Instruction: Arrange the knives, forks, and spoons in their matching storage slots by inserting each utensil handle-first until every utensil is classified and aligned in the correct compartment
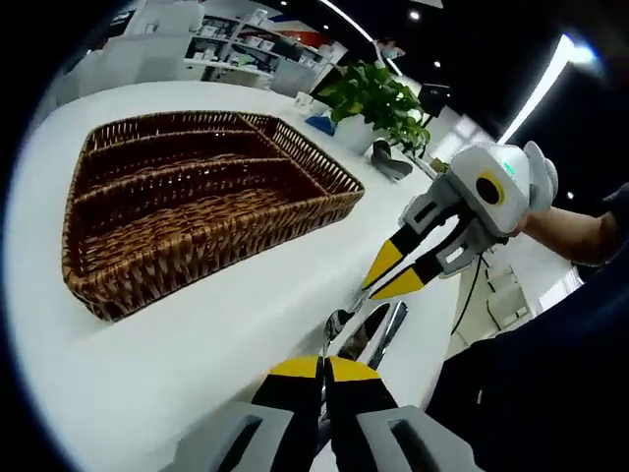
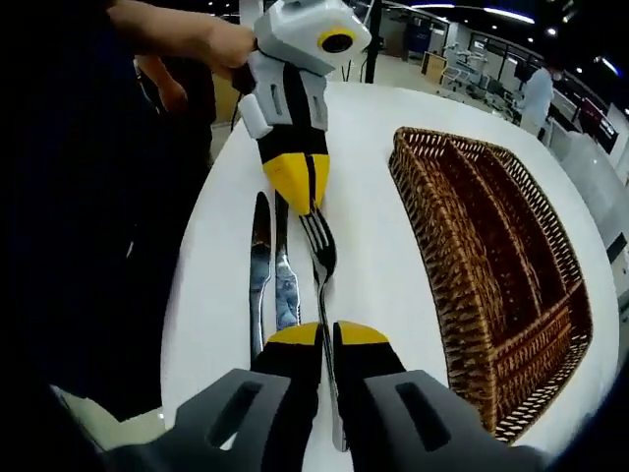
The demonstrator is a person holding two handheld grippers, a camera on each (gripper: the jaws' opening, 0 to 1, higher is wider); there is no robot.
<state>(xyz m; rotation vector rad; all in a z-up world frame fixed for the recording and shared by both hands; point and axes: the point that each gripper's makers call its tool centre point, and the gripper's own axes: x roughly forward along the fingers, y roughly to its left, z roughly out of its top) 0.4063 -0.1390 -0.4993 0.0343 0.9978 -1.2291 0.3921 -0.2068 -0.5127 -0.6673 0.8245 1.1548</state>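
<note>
A brown wicker basket (image 1: 211,251) with long divided slots sits on the white table (image 1: 147,364); its slots look empty. In the right gripper view the basket (image 2: 432,246) lies to the right of the utensils. Two knives (image 2: 259,270) and a fork (image 2: 316,236) lie side by side on the table, tines and blades pointing away from me. My left gripper (image 1: 324,370) is shut, just short of the utensil cluster (image 1: 369,329). From the other side the left gripper (image 2: 303,205) hovers over the fork's tines. My right gripper (image 2: 328,336) is shut above the fork's handle, seen as (image 1: 378,285).
A potted green plant (image 1: 383,98) stands beyond the basket's far corner. The table's curved edge (image 2: 187,295) runs close to the knives, with a person's dark clothing beyond it. Shelves and office furniture fill the background.
</note>
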